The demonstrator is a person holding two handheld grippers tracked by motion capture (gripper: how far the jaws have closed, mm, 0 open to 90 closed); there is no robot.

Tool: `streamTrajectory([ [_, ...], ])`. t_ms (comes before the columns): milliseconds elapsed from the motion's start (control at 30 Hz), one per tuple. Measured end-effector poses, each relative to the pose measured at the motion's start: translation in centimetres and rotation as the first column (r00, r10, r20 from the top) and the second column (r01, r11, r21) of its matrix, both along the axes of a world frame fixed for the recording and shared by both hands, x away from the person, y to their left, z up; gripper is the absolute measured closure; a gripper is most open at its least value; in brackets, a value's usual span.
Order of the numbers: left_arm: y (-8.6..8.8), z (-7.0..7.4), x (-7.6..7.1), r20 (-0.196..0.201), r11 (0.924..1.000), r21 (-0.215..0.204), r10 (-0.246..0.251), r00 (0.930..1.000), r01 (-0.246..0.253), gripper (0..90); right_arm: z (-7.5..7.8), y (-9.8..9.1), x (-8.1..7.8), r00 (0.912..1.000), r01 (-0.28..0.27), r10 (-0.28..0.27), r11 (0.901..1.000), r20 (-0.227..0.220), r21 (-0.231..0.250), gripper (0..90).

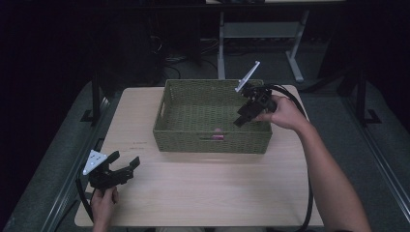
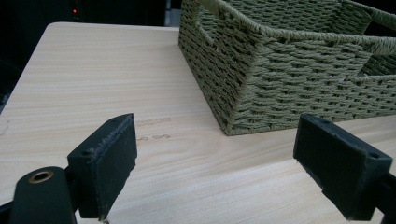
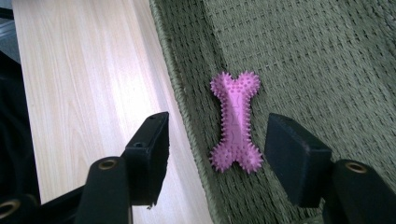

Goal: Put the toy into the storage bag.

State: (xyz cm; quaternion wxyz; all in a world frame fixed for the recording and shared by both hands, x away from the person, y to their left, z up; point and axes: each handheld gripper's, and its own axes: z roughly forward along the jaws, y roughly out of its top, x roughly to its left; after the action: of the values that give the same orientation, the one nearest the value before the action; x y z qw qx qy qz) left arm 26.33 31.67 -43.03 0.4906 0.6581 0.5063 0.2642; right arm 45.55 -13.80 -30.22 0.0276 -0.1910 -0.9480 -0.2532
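A green woven basket stands at the middle back of the light wooden table. On its floor, against the near wall, lies a pink spiky bone-shaped toy, glimpsed in the high view as a pink patch. My right gripper hangs over the basket's right part, above the toy, jaws apart with nothing between the pads. My left gripper rests low over the table's near left corner, open and empty, facing the basket's corner.
Table legs and a metal frame stand in the dark behind the table. Black cables trail from both grippers. Bare table top lies in front of the basket and to its left.
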Motion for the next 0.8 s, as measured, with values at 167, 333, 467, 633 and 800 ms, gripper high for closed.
streamTrajectory([
  [167, 0.0, 0.0, 0.0, 0.000, 1.0000, 0.001, 0.000, 1.0000, 0.000, 13.0, 0.1, -0.4, -0.4, 1.0000, 0.008, -0.008, 0.9999, 0.004, 0.008, 38.6],
  [333, -0.1, 0.0, 0.0, 0.003, 1.0000, 0.004, -0.002, 1.0000, 0.002, 13.0, 0.0, -1.0, -0.8, 0.9999, 0.014, -0.014, 0.9999, 0.007, 0.009, 37.1],
  [467, -0.1, 0.0, 0.0, 0.001, 1.0000, 0.009, -0.003, 1.0000, 0.003, 13.0, -0.2, -1.4, -1.2, 0.9998, 0.020, -0.020, 0.9997, 0.001, 0.012, 36.7],
  [633, -0.1, 0.0, 0.0, 0.001, 0.9999, 0.010, -0.003, 1.0000, 0.003, 13.0, -0.4, -1.9, -1.7, 0.9996, 0.026, -0.026, 0.9995, 0.006, 0.016, 36.1],
  [800, -0.2, 0.0, 0.0, 0.001, 0.9999, 0.015, -0.006, 1.0000, 0.006, 13.0, -0.4, -2.7, -2.3, 0.9993, 0.033, -0.033, 0.9990, 0.014, 0.029, 35.8],
])
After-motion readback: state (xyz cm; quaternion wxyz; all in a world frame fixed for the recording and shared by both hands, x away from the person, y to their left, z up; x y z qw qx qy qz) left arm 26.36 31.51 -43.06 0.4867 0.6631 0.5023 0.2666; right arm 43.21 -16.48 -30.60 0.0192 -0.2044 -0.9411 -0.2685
